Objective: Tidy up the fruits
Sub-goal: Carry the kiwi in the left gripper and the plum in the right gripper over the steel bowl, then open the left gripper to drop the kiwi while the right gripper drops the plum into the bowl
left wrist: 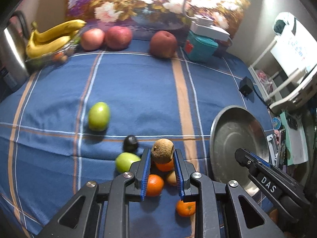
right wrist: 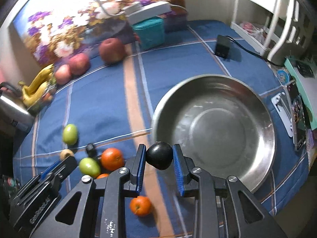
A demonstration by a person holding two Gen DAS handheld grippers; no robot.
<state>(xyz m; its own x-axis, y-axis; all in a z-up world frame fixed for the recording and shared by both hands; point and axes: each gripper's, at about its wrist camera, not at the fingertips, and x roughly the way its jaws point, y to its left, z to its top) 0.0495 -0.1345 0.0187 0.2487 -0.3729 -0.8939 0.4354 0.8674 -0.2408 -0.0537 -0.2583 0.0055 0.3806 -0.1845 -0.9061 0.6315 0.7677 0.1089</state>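
left wrist view: left hand-held gripper (left wrist: 162, 154) clamps a brown kiwi (left wrist: 162, 150) at lower centre, steel bowl (left wrist: 221, 123) at right | right wrist view: right hand-held gripper (right wrist: 159, 156) clamps a dark plum (right wrist: 159, 155) at lower centre, beside the bowl's (right wrist: 265, 119) near-left rim

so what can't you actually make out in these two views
- Glass dish under the bananas, left wrist view: contents blurred and small.
- Brown fruit in the left gripper: its underside and the orange below are partly hidden.
- Right gripper, left wrist view: its dark fruit is hidden by its own fingers.
- Items past the bowl, right wrist view: cut off by the edge.
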